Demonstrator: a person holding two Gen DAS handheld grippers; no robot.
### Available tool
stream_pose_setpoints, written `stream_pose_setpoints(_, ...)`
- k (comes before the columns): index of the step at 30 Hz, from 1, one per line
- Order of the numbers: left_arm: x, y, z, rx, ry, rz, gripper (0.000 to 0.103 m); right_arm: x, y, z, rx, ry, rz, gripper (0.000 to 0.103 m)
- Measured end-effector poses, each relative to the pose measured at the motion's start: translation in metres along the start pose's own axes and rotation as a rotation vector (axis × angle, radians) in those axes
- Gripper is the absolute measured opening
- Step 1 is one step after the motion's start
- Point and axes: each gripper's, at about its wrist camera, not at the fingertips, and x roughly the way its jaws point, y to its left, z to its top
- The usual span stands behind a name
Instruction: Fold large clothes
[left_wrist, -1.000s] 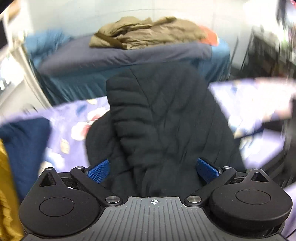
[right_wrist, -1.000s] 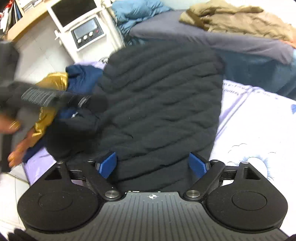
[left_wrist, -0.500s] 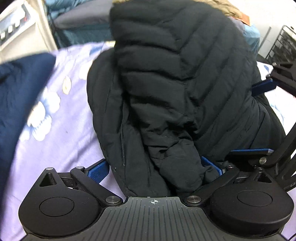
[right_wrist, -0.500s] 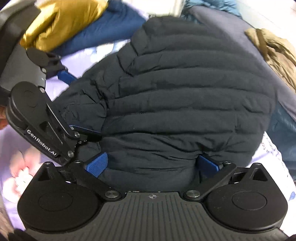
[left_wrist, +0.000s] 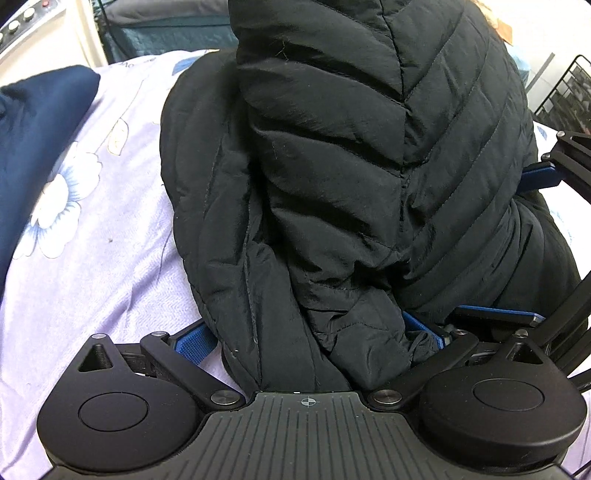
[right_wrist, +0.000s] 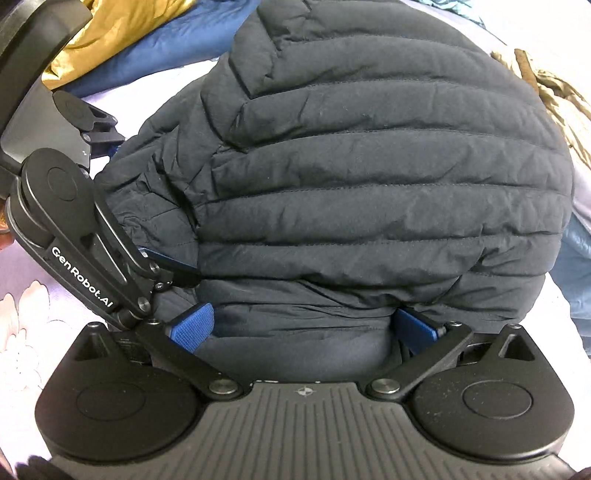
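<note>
Black quilted jacket (left_wrist: 351, 155) fills the middle of both wrist views, lying bunched and partly doubled over on a lilac flowered bed sheet (left_wrist: 92, 266), its near edge right up against both tools. The left gripper (left_wrist: 314, 339) has its blue fingers (left_wrist: 194, 343) spread wide at the bottom of the left view, with the jacket's hem and a crumpled inner fold lying between them; the left pad shows bare, so it does not look clamped, though the right pad is half buried in cloth. The right gripper (right_wrist: 303, 328) stands just as wide in its own view, its jaws having just been opening, and the jacket's thick lower edge sits between the pads without being pinched. It appears again at the right edge of the left view, close beside the left tool. A navy garment (left_wrist: 40, 122) lies at the upper left of the left view, with a gold one (right_wrist: 110, 26) next to it at the top left of the right view. The jacket looks light, puffy and soft, with a smooth shell that will probably slip and spring back; a firm hold on a stitched seam or the hem, taking both layers, seems the safest place.
</note>
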Motion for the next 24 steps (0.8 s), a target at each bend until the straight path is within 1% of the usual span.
stream_pose_setpoints(3, -0.006, -0.006, 0.001, 0.004, -0.006, 0.004, 0.103, -0.007, 0.0, 0.0, 0.002, -0.006, -0.001, 0.103)
stream_pose_setpoints(6, -0.022, -0.014, -0.001, 0.052, -0.046, 0.002, 0.103, -0.013, 0.002, -0.003, 0.016, -0.034, -0.011, 0.103)
stream_pose_setpoints(7, -0.029, -0.013, -0.001, 0.041, -0.05, -0.009, 0.103, -0.016, 0.002, -0.005, 0.022, -0.047, -0.014, 0.103)
stream_pose_setpoints(9, -0.046, -0.007, -0.001, -0.042, -0.053, -0.056, 0.103, -0.023, 0.002, -0.009, 0.039, -0.067, -0.016, 0.103)
stream_pose_setpoints(11, -0.065, 0.005, -0.006, -0.158, -0.088, -0.121, 0.103, -0.038, -0.001, -0.014, 0.07, -0.09, -0.013, 0.103)
stream_pose_setpoints(13, -0.073, 0.014, -0.011, -0.233, -0.108, -0.164, 0.103, -0.059, -0.007, -0.023, 0.118, -0.14, -0.009, 0.103)
stream_pose_setpoints(14, -0.074, 0.016, -0.014, -0.26, -0.107, -0.174, 0.103, -0.071, -0.011, -0.03, 0.151, -0.177, -0.007, 0.103)
stream_pose_setpoints(17, -0.066, 0.018, -0.019, -0.284, -0.098, -0.181, 0.103, -0.097, -0.032, -0.056, 0.288, -0.265, 0.001, 0.103)
stream_pose_setpoints(19, -0.055, 0.025, -0.026, -0.318, -0.101, -0.204, 0.103, -0.103, -0.054, -0.076, 0.406, -0.292, 0.047, 0.103)
stream_pose_setpoints(22, -0.038, 0.04, -0.037, -0.393, -0.096, -0.273, 0.103, -0.093, -0.091, -0.107, 0.637, -0.274, 0.156, 0.103)
stream_pose_setpoints(24, -0.031, 0.043, -0.041, -0.388, -0.102, -0.289, 0.103, -0.078, -0.115, -0.129, 0.818, -0.26, 0.278, 0.103)
